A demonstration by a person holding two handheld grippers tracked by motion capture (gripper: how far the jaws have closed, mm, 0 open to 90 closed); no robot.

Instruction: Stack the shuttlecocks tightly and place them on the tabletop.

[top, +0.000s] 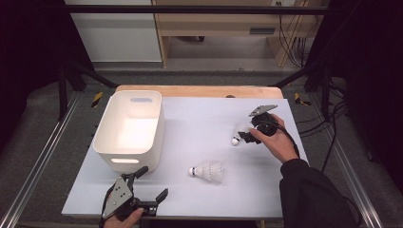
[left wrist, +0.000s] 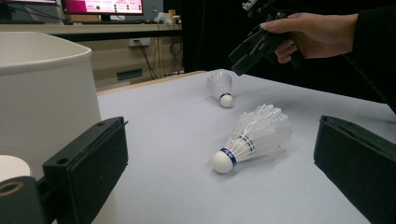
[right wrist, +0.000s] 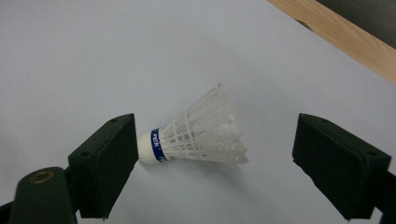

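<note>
While the right claw is spread wide around the far shuttlecock near the table's right edge, nothing is gripped yet; its cork sits just beside one pad, feathers toward the other. The claw should be lowered and centred so the cork end, not the fragile skirt, is pinched. The left claw is released, parked at the near edge by the white bin. The second shuttlecock lies mid-table.

Right claw over far shuttlecock; left claw beside tub
</note>
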